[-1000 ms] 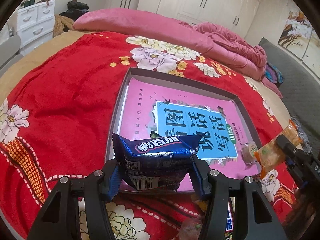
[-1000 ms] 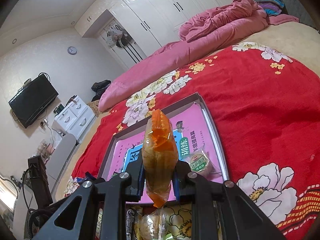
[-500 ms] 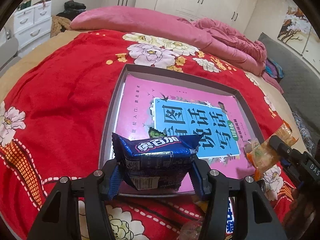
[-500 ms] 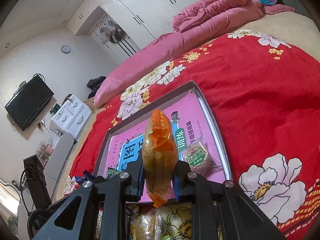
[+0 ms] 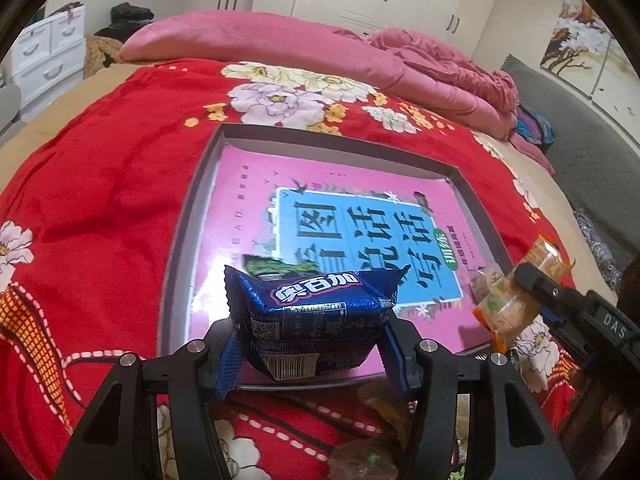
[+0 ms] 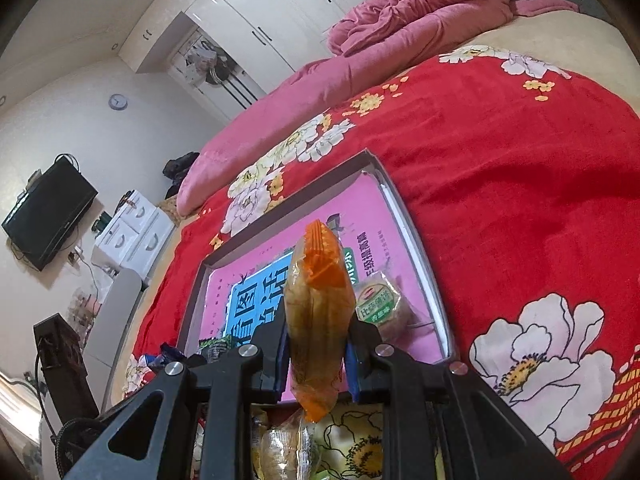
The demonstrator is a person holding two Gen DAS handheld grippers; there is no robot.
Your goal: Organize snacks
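My left gripper point(image 5: 312, 340) is shut on a dark blue biscuit pack point(image 5: 316, 320), held above the near edge of a grey tray point(image 5: 180, 240) lined with a pink and blue book cover. My right gripper point(image 6: 318, 344) is shut on an orange-ended clear snack pack point(image 6: 316, 308), standing upright over the tray's near right corner; the same pack point(image 5: 508, 308) shows at the right in the left wrist view. A round green-labelled pastry point(image 6: 380, 304) lies in the tray beside it. A green packet point(image 5: 276, 268) peeks out behind the blue pack.
The tray point(image 6: 416, 240) lies on a red flowered bedspread point(image 6: 520, 180). More wrapped snacks point(image 6: 280, 448) lie on the spread just below the grippers. Pink bedding point(image 5: 420, 64) is piled at the far side, with white wardrobes behind and a drawer unit point(image 5: 48, 52) at left.
Both grippers have edged forward over the tray's near edge, each keeping its pack; the right-hand pack now sits nearer the round pastry.
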